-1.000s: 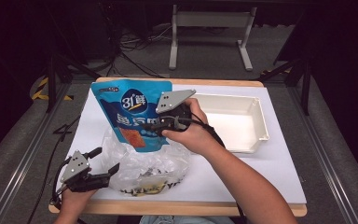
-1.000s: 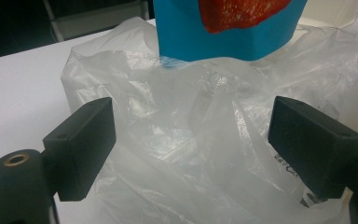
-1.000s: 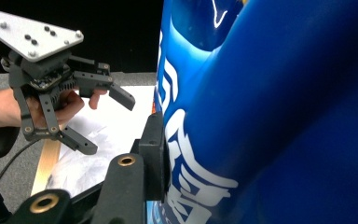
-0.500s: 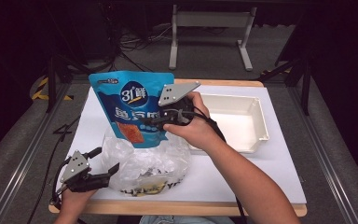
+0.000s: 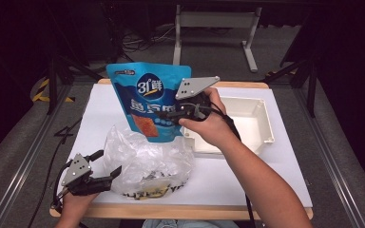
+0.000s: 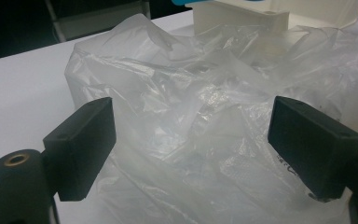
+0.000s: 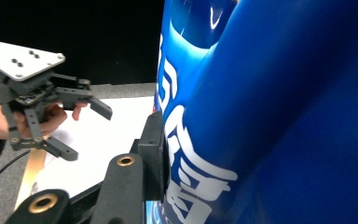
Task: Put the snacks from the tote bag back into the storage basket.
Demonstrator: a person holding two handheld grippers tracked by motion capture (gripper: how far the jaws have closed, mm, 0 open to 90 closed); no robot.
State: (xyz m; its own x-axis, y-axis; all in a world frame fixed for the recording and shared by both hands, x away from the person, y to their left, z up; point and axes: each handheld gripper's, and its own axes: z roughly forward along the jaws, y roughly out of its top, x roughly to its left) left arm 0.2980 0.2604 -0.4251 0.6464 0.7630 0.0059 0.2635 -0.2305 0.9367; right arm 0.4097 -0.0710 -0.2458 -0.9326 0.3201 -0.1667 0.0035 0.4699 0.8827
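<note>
Currently your right gripper point(image 5: 173, 115) clamps the upright blue printed foil pouch point(image 5: 148, 99), while your left gripper point(image 5: 105, 166) stands wide open beside the crumpled clear plastic bag point(image 5: 145, 159).

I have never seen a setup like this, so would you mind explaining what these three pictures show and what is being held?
A person at a white table holds a hand-operated two-jaw gripper in each hand. One picture looks down from above; the other two come from cameras riding on each gripper. The right gripper is clamped on a blue snack pouch, held upright above a crumpled clear plastic bag. The left gripper is open, its jaws either side of the bag's near edge. A white tray sits on the table's right side.
</note>
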